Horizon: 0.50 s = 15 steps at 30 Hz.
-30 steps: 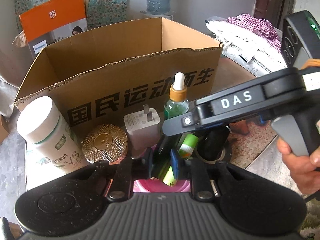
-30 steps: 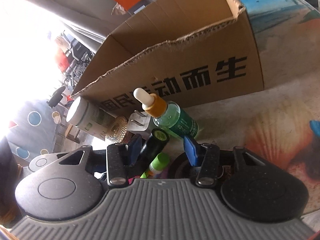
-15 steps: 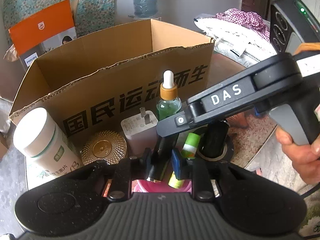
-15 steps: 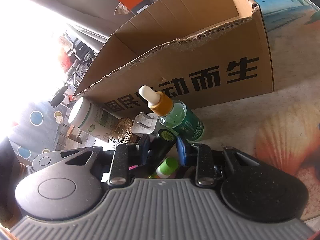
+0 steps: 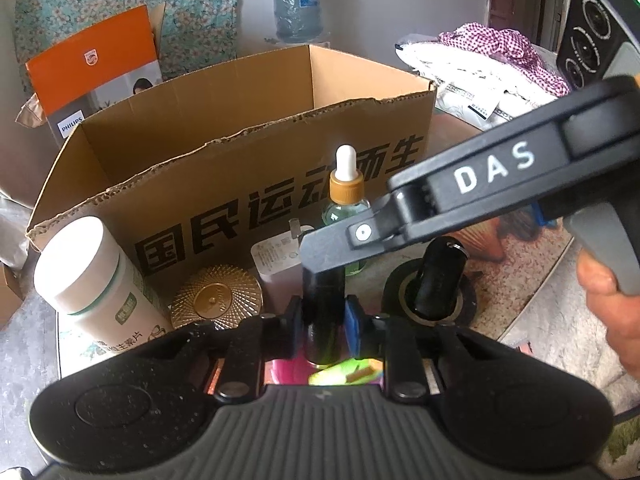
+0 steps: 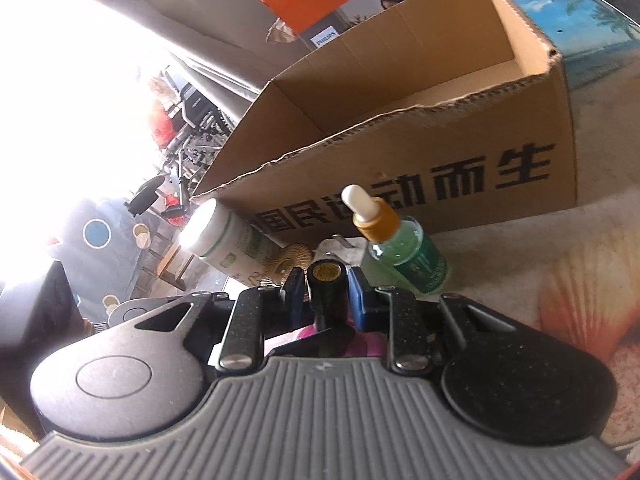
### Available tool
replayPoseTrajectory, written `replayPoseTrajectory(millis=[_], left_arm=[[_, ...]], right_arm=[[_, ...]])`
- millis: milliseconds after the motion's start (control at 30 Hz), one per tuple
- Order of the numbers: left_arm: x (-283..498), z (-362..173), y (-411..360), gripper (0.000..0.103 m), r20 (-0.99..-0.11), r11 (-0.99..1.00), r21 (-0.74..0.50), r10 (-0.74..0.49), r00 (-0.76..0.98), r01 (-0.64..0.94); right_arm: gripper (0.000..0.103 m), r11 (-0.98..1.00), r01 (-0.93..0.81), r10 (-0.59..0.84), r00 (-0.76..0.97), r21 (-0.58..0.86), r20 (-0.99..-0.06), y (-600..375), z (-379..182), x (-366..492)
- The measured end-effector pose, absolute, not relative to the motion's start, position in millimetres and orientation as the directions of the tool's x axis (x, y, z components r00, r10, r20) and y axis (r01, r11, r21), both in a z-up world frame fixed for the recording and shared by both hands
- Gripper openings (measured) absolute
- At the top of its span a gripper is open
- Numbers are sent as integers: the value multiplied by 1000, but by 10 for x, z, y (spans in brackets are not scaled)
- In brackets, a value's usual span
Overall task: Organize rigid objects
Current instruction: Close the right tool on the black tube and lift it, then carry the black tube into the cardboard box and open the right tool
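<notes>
Gripping a black tube (image 5: 322,300) from both sides, the left tool (image 5: 323,322) and the right tool (image 6: 327,294) are each clamped on it just in front of the cardboard box (image 5: 240,168). Only the right wrist view shows the tube's gold-printed cap end (image 6: 326,273). Only the left wrist view shows the black tape roll (image 5: 464,304) right of the tube with a dark cylinder (image 5: 438,276) standing in it. The dropper bottle (image 6: 404,254), white jar (image 5: 92,284), gold lid (image 5: 216,298) and charger (image 5: 276,260) stand on the counter (image 6: 520,264) against the box front.

Shell-patterned tabletop (image 6: 560,280) carries cardboard box (image 5: 248,184), dropper bottle (image 6: 404,252), jar (image 5: 92,280).
</notes>
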State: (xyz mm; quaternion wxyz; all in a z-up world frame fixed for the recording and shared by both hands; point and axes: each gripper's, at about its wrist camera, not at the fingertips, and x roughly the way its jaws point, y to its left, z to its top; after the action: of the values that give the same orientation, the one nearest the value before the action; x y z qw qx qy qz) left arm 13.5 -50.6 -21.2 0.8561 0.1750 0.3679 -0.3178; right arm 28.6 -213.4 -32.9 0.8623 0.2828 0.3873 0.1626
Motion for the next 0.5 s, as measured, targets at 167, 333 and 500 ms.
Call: replayPoseTrajectory(millis=[167, 333, 500], left_arm=[[124, -217, -477, 23, -732, 747, 69, -413, 542, 662], [57, -122, -453, 23, -712, 750, 94, -409, 571, 654], [-38, 109, -407, 23, -674, 766, 116, -407, 616, 633]], right_arm=[[22, 791, -65, 499, 644, 608, -580, -2076, -348, 296], [22, 808, -92, 489, 657, 583, -574, -2015, -275, 266], [22, 824, -148, 487, 681, 548, -548, -1972, -61, 166]])
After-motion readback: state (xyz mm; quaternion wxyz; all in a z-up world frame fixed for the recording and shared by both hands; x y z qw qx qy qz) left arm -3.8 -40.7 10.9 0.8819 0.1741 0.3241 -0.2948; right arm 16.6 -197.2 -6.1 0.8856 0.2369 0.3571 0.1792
